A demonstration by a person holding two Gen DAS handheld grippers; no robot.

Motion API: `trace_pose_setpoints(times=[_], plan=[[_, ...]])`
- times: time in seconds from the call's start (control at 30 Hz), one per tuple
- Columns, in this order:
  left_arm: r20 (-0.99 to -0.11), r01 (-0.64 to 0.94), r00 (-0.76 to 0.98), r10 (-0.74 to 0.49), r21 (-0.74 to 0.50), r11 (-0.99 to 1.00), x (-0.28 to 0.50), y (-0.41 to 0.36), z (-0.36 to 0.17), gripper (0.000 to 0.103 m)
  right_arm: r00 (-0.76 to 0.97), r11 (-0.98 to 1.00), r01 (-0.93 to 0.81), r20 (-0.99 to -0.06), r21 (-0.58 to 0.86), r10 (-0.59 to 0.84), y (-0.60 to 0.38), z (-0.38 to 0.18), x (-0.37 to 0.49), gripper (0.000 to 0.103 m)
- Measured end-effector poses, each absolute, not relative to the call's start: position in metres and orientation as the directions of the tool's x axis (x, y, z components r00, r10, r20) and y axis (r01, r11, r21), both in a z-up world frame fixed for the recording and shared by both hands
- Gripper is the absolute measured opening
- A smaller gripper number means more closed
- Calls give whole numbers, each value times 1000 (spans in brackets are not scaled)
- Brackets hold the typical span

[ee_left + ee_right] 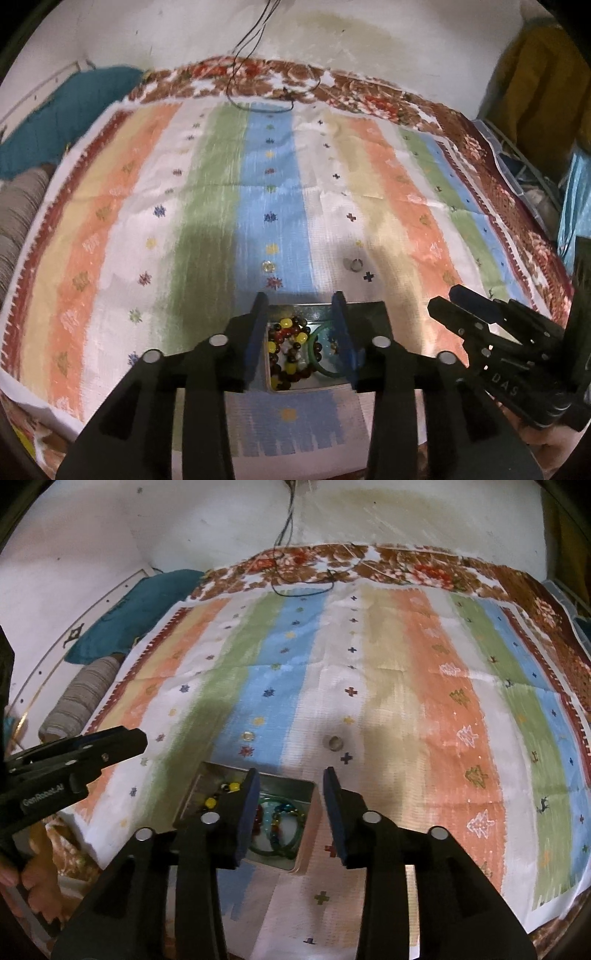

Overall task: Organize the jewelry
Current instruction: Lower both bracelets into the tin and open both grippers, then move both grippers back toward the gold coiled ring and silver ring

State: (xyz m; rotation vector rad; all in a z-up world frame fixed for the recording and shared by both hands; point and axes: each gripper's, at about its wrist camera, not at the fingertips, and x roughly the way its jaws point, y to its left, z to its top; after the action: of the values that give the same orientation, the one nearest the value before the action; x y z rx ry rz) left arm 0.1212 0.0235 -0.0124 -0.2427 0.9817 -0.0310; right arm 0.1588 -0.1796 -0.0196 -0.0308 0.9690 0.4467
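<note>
- Both grippers, left [300, 314] and right [291, 794], stand part-open and empty above the tin box [310, 794].
- Beads [288, 347] and bangles [280, 827] lie inside.
- Ring [333, 743] rests on the striped cloth [424, 701].

Striped cloth [221, 192] spread ahead of the gripper; floral blanket [280, 79] beyond it, black cord [243, 55] hanging over that, teal pillow [55, 122] far left.

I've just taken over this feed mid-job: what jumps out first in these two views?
The striped cloth, in orange, green, blue and white bands, fills both views. Close in front of both grippers sits a shallow tin holding coloured beads and a green bangle. The left gripper hangs over it with open, empty jaws; the right gripper straddles its right edge. Farther off on the cloth lie a small ring and a clear stone.
</note>
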Motion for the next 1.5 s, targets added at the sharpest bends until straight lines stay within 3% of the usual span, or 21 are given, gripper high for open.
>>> trace_pose_setpoints(times=[0.03,0.17,0.3,0.6,1.5], plan=[[-824,-93,548,-143,-230,969,124,26,-15,45,479,910,-379,-807,165,346,-179,-21,161,45],[-845,-125,507,-171,-268,955,139,33,-26,46,462,913,-380,-826,145,323,-173,-29,170,47],[-863,-132,489,-126,-216,967,153,34,-34,49,447,917,-379,-843,124,299,-167,-37,181,51],[-898,-150,421,-130,-210,966,188,41,-60,50,405,919,-388,-883,69,237,-152,-62,210,51],[-946,-136,310,-93,-141,981,245,33,-117,55,323,921,-378,-920,90,223,-138,-101,253,55]])
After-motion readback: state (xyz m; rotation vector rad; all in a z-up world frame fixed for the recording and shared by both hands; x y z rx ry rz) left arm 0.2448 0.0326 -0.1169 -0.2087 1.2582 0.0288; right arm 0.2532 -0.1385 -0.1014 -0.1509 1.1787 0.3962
